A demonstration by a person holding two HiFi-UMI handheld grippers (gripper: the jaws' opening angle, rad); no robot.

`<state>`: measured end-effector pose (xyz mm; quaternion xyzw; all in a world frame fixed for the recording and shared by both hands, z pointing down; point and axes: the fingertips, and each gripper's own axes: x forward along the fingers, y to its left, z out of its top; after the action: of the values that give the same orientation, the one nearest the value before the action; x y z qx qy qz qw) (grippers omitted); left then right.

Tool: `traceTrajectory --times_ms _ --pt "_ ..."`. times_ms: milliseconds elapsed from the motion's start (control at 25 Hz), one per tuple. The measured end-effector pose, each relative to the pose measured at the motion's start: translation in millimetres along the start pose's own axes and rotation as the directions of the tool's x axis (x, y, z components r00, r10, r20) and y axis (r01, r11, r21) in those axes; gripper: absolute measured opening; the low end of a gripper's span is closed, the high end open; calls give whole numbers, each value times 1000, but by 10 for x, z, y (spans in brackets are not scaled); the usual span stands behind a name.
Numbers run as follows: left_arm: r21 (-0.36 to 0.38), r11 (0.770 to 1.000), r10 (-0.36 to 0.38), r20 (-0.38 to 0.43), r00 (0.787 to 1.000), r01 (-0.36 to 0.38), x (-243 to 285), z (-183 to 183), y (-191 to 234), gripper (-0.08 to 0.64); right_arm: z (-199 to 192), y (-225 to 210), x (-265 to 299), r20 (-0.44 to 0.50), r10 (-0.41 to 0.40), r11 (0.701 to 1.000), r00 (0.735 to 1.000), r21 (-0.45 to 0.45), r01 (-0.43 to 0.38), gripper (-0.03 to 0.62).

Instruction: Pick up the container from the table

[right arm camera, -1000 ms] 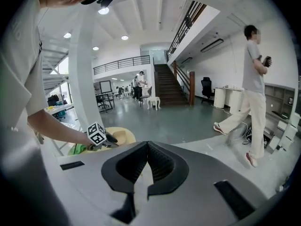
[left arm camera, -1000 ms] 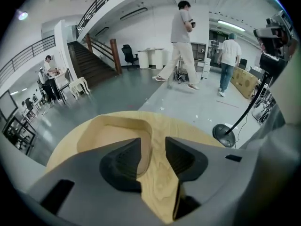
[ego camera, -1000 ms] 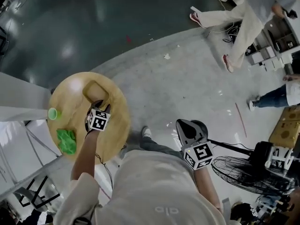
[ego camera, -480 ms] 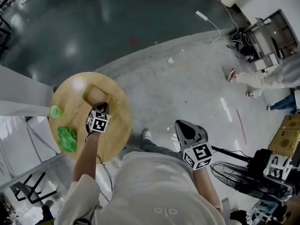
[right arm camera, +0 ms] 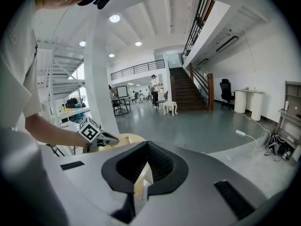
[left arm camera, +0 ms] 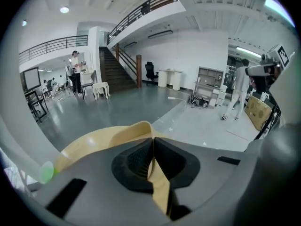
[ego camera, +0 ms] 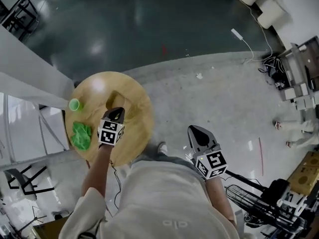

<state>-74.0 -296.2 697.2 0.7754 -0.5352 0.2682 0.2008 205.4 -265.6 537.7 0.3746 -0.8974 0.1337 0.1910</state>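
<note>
Only one word can be read. It is "alo", in small pale letters on the back of the person's light shirt [ego camera: 177,224], at the near edge of the head view. The left gripper [ego camera: 116,113] and the right gripper [ego camera: 197,132] each carry a cube with black and white square patterns. Those are codes, not letters or numbers. Nothing else is clear enough to read.

On the table [ego camera: 137,133], at the left edge, a cup [ego camera: 75,104]; just nearer along that edge, a cloth [ego camera: 81,135]. Right of both, over the table's middle, the container [ego camera: 118,99], its near wall pinched between the jaws of the left gripper [ego camera: 116,112]. Off the table to the right, over the floor, the right gripper [ego camera: 195,130]. Farther right, on the floor, a fan [ego camera: 251,203].
</note>
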Motion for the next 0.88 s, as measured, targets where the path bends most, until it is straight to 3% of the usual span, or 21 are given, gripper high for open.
traceTrajectory --times_ms 320,600,880 --pt "-63 996 69 145 987 -60 -868 313 47 28 306 443 340 40 132 990 990 -45 -131 25" --pt "-148 982 155 264 952 -119 -1638 511 160 28 512 921 662 68 247 968 967 -73 -242 25" --pt "-208 963 231 322 918 -169 -2225 517 359 28 692 1452 965 78 342 938 936 -92 -335 25"
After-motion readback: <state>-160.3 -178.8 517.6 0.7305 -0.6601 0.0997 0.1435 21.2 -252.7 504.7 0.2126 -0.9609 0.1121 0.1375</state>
